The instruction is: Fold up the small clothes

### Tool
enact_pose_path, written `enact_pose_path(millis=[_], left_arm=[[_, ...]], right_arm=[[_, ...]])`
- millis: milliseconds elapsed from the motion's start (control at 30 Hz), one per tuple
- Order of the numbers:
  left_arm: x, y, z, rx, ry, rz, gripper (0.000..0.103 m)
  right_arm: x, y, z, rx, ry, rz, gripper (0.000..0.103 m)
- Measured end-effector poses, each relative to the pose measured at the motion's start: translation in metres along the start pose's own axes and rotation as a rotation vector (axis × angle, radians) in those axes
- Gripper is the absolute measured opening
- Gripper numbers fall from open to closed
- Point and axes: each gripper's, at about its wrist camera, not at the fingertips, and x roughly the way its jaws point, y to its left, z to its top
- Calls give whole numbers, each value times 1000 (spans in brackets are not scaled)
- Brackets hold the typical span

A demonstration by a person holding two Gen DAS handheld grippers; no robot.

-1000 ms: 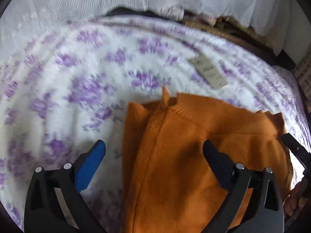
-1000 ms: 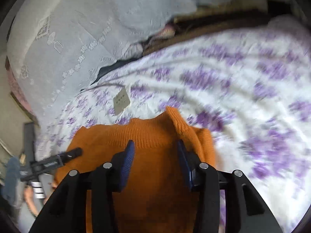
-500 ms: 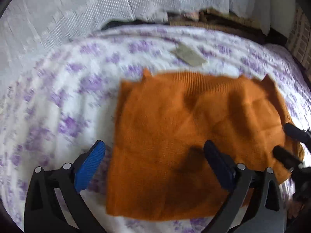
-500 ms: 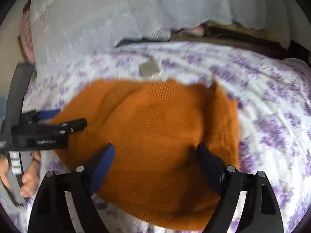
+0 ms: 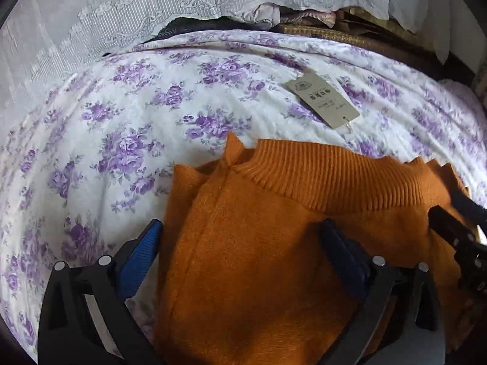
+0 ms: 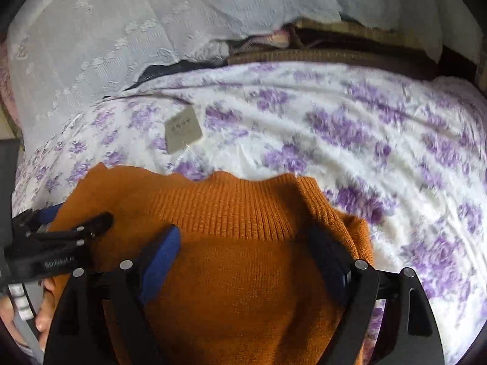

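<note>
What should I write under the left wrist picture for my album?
Open left gripper over a folded orange sweater on a purple-flowered sheet, paper tag lying beyond the collar.

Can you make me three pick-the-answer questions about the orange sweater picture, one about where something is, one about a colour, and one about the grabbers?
1. Where is the paper tag?
A. On the flowery blanket just beyond the sweater's collar
B. Between the left gripper's fingers
C. Under the lace curtain

2. What colour are the flowers on the blanket?
A. Red
B. Purple
C. Yellow

3. How are the two grippers right now?
A. Both shut on the tag
B. One open, one shut
C. Both open above the sweater

Answers:
1. A, the tag lies flat on the blanket past the ribbed collar of the orange sweater.
2. B, every flower printed on the white cloth is purple.
3. C, the left gripper and the right gripper each show a wide gap between their fingers, with sweater showing between.
</note>
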Motion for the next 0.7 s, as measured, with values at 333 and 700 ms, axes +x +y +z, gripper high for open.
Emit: enact_pose_path(millis=[333, 700], left_arm=[[-37, -1, -34, 37, -61, 18, 99], [-63, -9, -62, 93, -131, 121, 99]], right_arm=[[-50, 6, -38, -22, -44, 44, 86], [-75, -2, -57, 25, -99, 35, 91]])
